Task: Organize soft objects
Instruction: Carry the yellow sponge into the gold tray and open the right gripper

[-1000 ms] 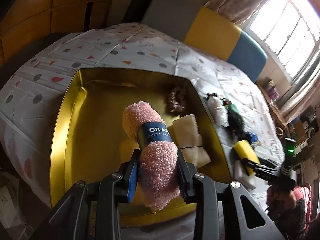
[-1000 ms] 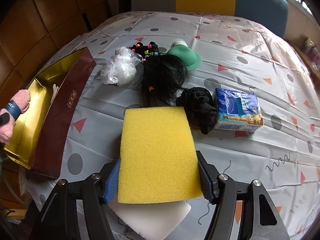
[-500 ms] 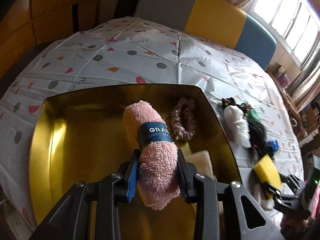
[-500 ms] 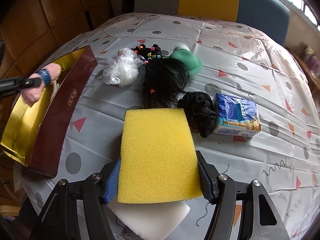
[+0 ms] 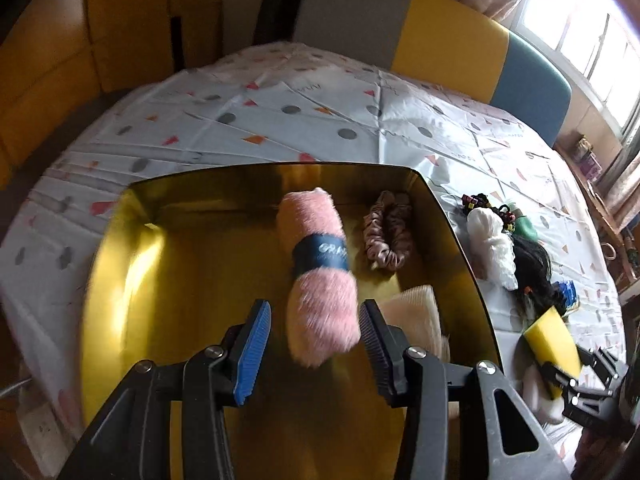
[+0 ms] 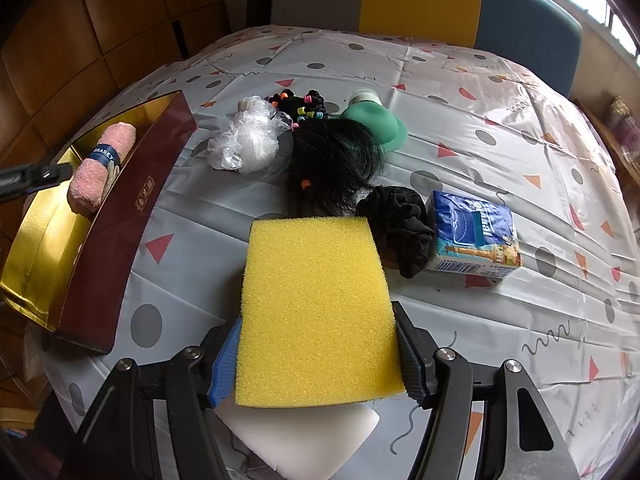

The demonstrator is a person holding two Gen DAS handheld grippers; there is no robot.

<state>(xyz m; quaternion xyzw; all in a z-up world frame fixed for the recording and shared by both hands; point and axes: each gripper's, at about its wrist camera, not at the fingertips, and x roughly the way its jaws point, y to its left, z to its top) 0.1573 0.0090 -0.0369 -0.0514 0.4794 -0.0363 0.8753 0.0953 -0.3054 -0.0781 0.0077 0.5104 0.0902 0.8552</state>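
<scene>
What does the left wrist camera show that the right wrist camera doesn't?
Only the left wrist view shows the pink-and-black fabric scrunchie and the folded beige cloth inside the gold-lined box, plus the left gripper, whose jaws are opening with the towel between them, pads off it.

Only the right wrist view shows the white foam block under the sponge.

Both show the rolled pink towel with a dark blue band and the yellow rectangular sponge clamped in the right gripper.

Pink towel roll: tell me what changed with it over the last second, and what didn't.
The left claw carried the pink towel roll further over the gold box; its jaws are now opening, pads clear of the roll. The right claw stayed clamped on the yellow sponge, unmoved.
</scene>
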